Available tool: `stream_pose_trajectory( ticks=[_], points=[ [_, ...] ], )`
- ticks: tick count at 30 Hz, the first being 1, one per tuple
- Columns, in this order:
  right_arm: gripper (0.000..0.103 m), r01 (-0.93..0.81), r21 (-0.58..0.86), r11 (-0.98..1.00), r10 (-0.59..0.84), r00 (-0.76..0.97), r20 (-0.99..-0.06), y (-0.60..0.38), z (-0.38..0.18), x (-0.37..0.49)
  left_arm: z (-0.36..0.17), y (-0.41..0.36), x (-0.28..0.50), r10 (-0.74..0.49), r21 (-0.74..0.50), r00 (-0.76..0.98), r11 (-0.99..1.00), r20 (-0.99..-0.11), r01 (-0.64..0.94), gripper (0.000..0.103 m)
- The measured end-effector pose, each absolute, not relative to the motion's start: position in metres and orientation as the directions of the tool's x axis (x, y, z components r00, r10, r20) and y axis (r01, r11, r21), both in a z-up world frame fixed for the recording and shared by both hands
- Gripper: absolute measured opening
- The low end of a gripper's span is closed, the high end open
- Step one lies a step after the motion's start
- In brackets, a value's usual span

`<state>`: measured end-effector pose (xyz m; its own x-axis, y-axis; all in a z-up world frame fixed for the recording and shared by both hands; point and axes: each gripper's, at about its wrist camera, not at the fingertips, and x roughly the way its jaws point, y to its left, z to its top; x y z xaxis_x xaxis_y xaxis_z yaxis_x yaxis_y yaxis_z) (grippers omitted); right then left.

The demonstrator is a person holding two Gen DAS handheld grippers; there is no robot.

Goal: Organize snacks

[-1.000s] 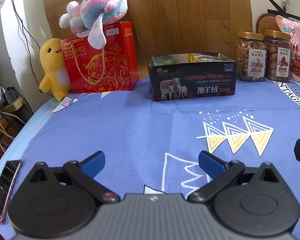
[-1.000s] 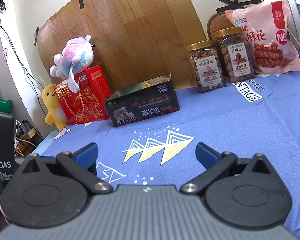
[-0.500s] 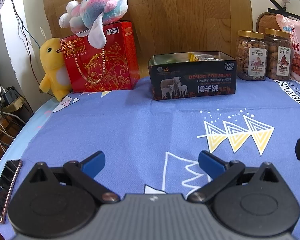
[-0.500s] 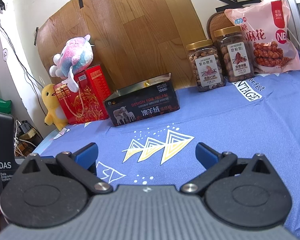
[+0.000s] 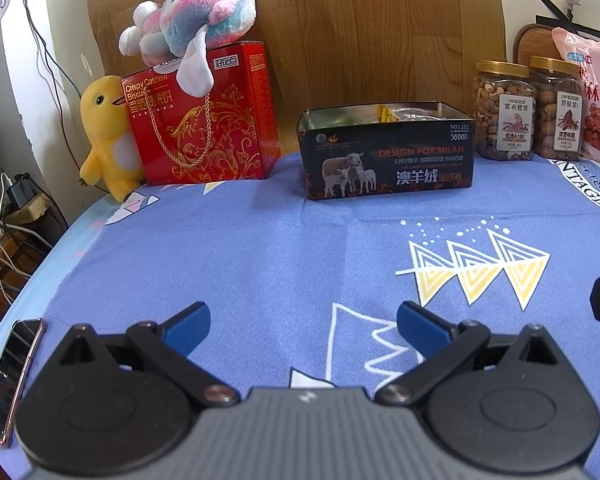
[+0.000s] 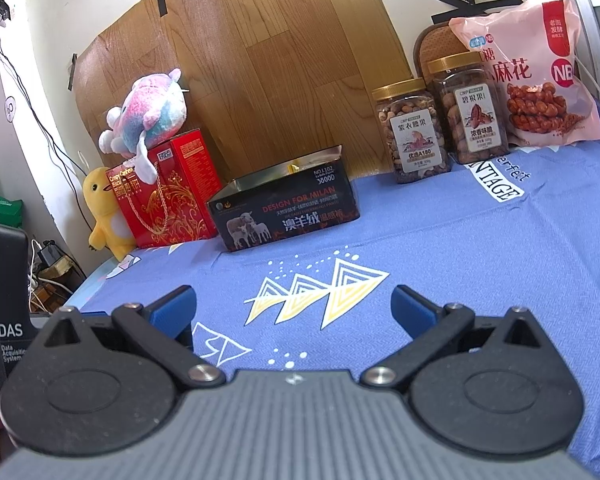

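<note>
Almost nothing is changing over the last second: both tools are holding station low over the near edge of the worktop, the view creeping only slightly. The left tool is standing spread wide and empty; the right tool is likewise gaping, gripping nothing. Judgement: sorting is not yet starting. Along the far edge, the open black tin is sitting mid-way with wrappers just showing inside; two gold-lidded nut jars are standing upright and touching toward the far right corner, the pink snack bag leaning just beside them; the red biscuit box is standing left of the tin.
</note>
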<state>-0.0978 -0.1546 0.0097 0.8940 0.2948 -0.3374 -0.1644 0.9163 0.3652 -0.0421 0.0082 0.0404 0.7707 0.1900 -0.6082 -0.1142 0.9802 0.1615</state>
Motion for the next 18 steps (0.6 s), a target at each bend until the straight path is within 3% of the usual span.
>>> stream_pose_trajectory(
  ticks=[18],
  points=[
    [0.103,-0.164,0.366,0.916,0.296,0.893,-0.34,-0.1542,0.0091,-0.0979,0.0405,0.008,-0.0434,0.192,0.168,0.772,0.979,-0.605,-0.112,0.103]
  ],
)
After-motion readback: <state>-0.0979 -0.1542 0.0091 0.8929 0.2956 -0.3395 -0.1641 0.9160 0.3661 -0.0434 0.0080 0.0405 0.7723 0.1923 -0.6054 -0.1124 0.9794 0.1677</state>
